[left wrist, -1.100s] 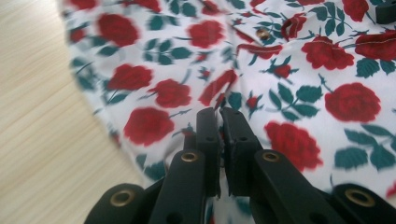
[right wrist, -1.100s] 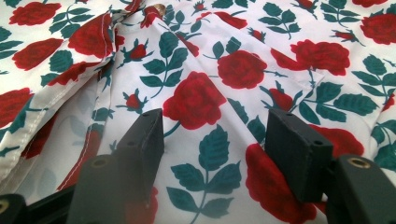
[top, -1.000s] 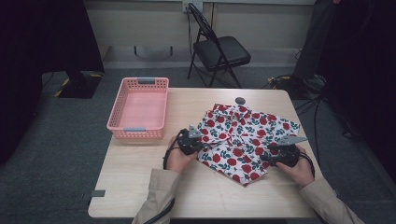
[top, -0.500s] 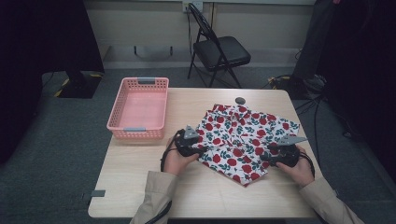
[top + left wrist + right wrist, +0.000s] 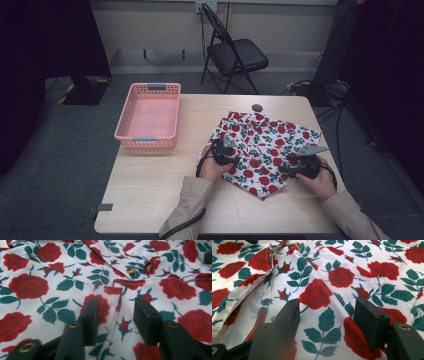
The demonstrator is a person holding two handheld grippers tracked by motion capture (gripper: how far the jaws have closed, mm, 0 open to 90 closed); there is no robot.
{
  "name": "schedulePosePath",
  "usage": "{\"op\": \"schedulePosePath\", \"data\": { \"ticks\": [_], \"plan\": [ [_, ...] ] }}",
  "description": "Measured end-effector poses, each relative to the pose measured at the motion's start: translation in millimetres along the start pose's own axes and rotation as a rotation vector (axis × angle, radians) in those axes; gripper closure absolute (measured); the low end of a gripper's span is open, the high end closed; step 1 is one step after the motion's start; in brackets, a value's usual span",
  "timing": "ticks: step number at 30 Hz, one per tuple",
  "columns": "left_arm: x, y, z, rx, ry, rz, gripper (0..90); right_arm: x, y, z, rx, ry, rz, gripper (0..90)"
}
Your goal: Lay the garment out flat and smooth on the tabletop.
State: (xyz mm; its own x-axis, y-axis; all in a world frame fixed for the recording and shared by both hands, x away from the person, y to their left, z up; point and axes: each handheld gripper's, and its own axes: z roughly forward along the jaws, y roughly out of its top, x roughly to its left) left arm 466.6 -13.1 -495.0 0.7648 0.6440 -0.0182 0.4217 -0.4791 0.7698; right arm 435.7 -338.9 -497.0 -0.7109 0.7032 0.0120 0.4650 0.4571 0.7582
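Observation:
A white shirt printed with red roses and green leaves (image 5: pixel 265 145) lies spread on the right half of the wooden table (image 5: pixel 165 195). My left gripper (image 5: pixel 226 148) rests on the shirt's left part, jaws open just above the cloth (image 5: pixel 117 311) beside a folded placket edge and a brown button (image 5: pixel 131 271). My right gripper (image 5: pixel 295 164) sits on the shirt's right lower part, jaws open over the fabric (image 5: pixel 327 315), nothing pinched between them.
A pink plastic basket (image 5: pixel 148 116) stands at the table's left rear. A small dark round object (image 5: pixel 257 107) lies beyond the shirt near the far edge. A black folding chair (image 5: pixel 232 50) stands behind the table. Cables trail on the floor at right.
My left gripper has shifted slightly forward and right onto the shirt. The right gripper stays about where it was.

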Motion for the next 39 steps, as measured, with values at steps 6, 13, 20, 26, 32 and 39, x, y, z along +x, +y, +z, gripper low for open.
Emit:
{"op": "schedulePosePath", "data": {
  "ticks": [6, 13, 20, 26, 32, 39],
  "plan": [
    [-0.7, 5.2, 0.2, 0.038, 0.048, 0.019, 75.3, 0.0, 0.0, 0.0, 0.0, 0.0, 0.001, 36.9],
    [6.4, 8.8, -5.8, 0.029, 0.029, -0.06, 88.5, -0.1, 0.0, 0.0, 0.0, 0.001, 0.001, 37.0],
    [16.6, 13.8, -19.5, -0.019, 0.004, -0.11, 88.7, -0.3, 0.0, 0.0, -0.001, 0.002, 0.002, 37.2],
    [24.3, 20.2, -32.7, -0.051, 0.007, -0.13, 88.7, -0.3, 0.0, -0.1, -0.001, 0.002, 0.003, 37.2],
    [34.2, 23.6, -46.5, -0.069, 0.025, -0.146, 88.7, -0.3, 0.0, -0.1, -0.001, 0.002, 0.003, 37.2],
    [49.7, 26.8, -65.8, -0.096, 0.052, -0.167, 88.7, -0.3, 0.0, -0.1, 0.0, 0.002, 0.002, 37.2]
  ]
}}
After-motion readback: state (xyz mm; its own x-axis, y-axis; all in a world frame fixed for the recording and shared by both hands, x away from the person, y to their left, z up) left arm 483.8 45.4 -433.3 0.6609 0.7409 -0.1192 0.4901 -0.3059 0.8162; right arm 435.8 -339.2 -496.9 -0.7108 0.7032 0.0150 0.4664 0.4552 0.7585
